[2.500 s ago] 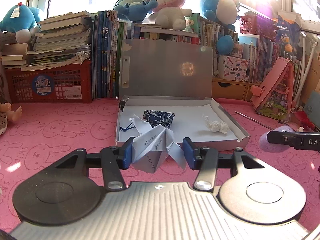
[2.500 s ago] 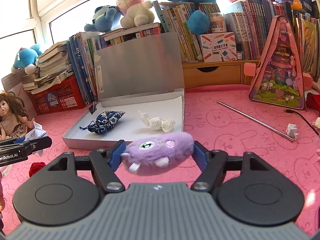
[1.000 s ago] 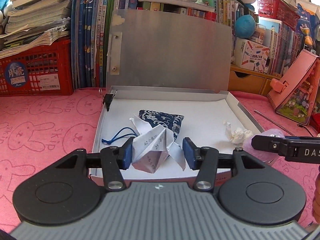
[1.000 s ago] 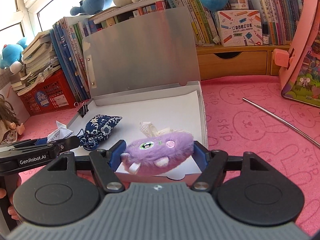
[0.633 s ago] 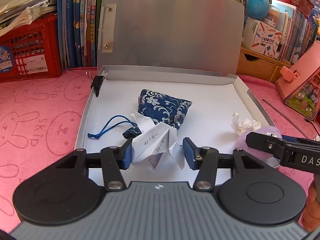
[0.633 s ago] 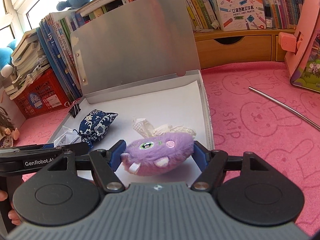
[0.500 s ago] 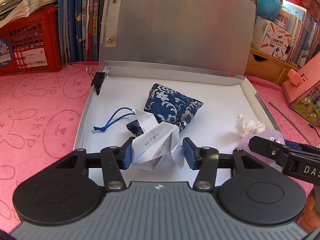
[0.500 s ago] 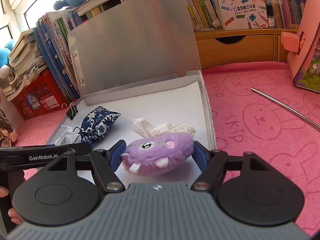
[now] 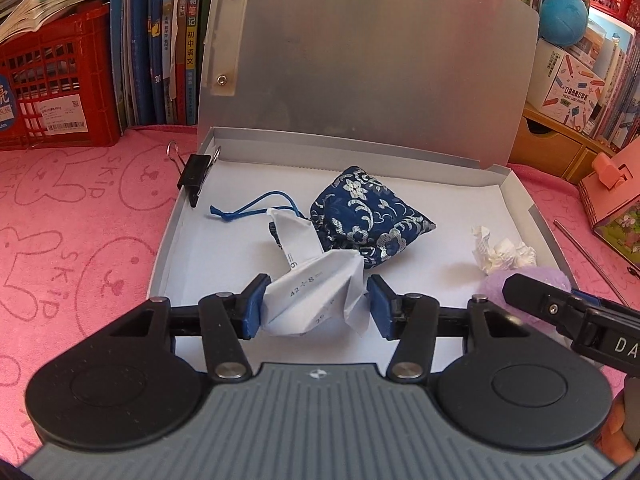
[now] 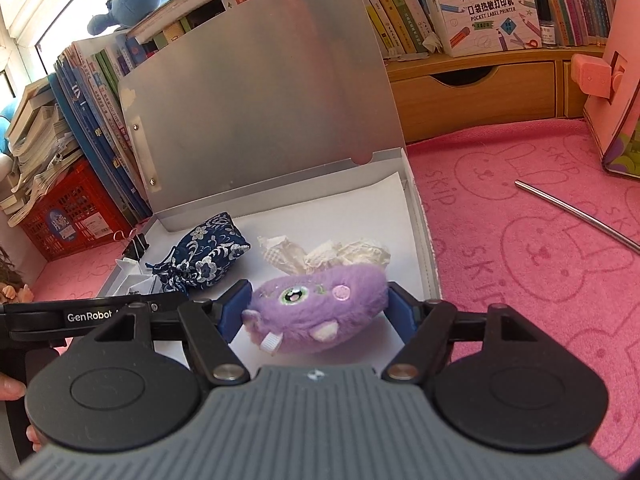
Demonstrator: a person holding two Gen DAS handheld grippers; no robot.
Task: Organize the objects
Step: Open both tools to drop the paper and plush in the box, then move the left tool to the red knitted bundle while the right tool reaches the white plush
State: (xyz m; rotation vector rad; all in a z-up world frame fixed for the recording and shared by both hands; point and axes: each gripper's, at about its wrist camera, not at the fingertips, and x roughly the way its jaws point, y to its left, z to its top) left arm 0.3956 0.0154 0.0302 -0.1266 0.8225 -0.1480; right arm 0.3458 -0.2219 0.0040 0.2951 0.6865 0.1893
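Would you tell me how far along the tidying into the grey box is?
Done: blue floral pouch and crumpled white tissue lie in the open grey box. In hand: left gripper and right gripper have just been opening around folded white paper and purple plush toy over it. Left: the metal rod outside.

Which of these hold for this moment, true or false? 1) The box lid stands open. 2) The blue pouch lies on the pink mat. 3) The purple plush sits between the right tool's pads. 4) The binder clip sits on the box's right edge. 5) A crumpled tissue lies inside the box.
1) True: the box has its lid up.
2) False: the blue pouch lies inside the box.
3) True: the purple plush is between the right tool pads.
4) False: the binder clip sits at the far left corner.
5) True: the crumpled tissue lies on the box floor.
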